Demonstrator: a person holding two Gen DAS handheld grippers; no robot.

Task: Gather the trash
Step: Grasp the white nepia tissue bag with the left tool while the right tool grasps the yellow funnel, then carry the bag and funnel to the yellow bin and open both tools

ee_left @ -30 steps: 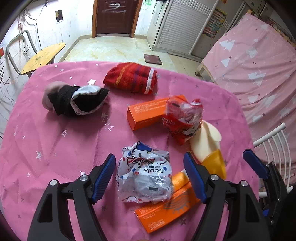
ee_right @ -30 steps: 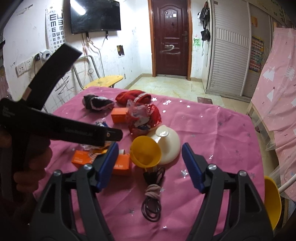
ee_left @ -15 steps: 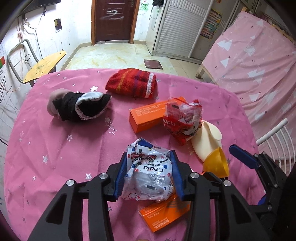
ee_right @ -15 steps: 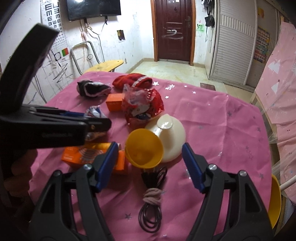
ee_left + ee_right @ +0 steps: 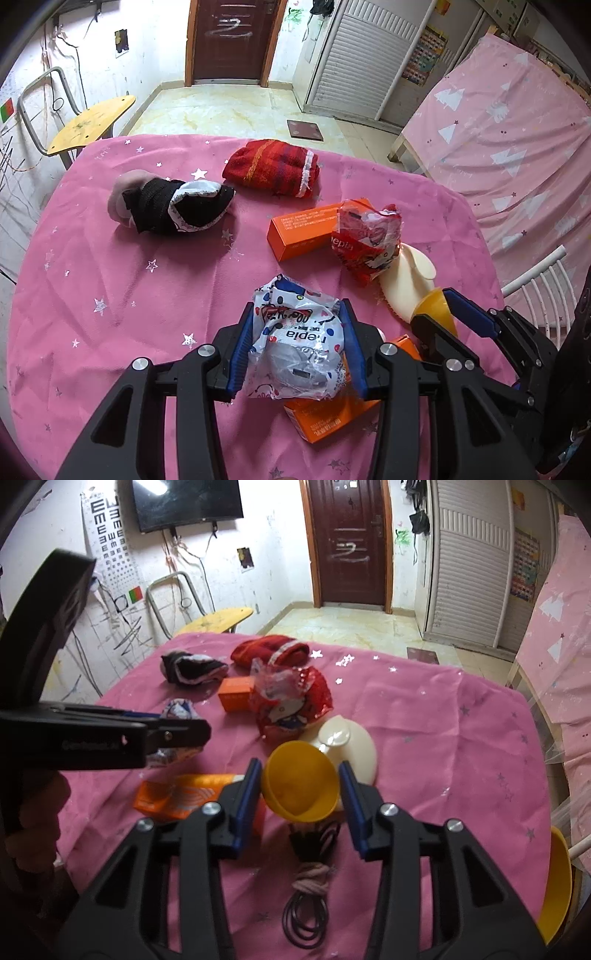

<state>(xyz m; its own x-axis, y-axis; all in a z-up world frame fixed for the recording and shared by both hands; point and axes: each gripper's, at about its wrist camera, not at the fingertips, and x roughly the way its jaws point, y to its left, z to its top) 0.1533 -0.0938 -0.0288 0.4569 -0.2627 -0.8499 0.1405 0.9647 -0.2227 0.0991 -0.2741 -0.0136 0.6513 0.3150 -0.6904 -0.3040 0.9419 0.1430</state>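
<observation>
Here the left gripper (image 5: 297, 341) has its blue pads pressed on either flank of a crumpled white plastic wrapper printed with cartoon figures and dots (image 5: 295, 343) — narrowed jaws with the wrapper pinched between them. The wrapper sits low over the pink star-spangled tablecloth (image 5: 110, 295), its near edge overlapping a flat orange cardboard box (image 5: 325, 413).

The right gripper (image 5: 301, 792) is closing its jaws around the wide mouth of a yellow plastic funnel (image 5: 301, 788); the blue pads stand right at the rim on both sides, though whether they press on it cannot be told. Touching the funnel behind is a cream plastic funnel (image 5: 351, 746), lying mouth-down. Below the yellow funnel a coiled black cable (image 5: 306, 915), bound with a pale tie, rests on the cloth.

Farther back lie a second piece of trash — a crumpled red plastic wrapper (image 5: 365, 236) — leaning on another orange box (image 5: 303, 232), then a folded red striped cloth (image 5: 273, 168) and a black-and-white fabric bundle (image 5: 173, 208).
</observation>
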